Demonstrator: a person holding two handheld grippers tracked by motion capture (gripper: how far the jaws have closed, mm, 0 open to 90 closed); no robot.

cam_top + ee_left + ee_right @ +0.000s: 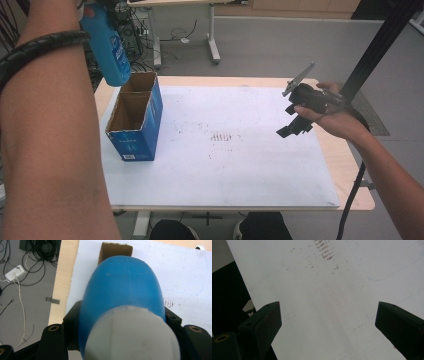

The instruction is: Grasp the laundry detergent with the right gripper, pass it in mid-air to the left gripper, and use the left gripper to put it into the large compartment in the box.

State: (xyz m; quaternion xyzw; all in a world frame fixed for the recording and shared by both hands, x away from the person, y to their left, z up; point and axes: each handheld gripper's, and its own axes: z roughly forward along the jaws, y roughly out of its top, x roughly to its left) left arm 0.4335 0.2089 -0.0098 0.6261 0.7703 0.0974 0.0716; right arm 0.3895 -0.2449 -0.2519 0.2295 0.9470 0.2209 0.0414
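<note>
The left hand-held gripper [122, 340] was clenched on a blue bottle [107, 45] with a grey cap, held bottom-down just above the rear compartment of the open blue cardboard box [136, 120] on the bench [345, 165]. To do it well, the bottle needed centring over that compartment, staying upright, then a slow descent clear of the divider. The right hand-held gripper [292, 112] hovered well apart, jaws wide and empty.
</note>
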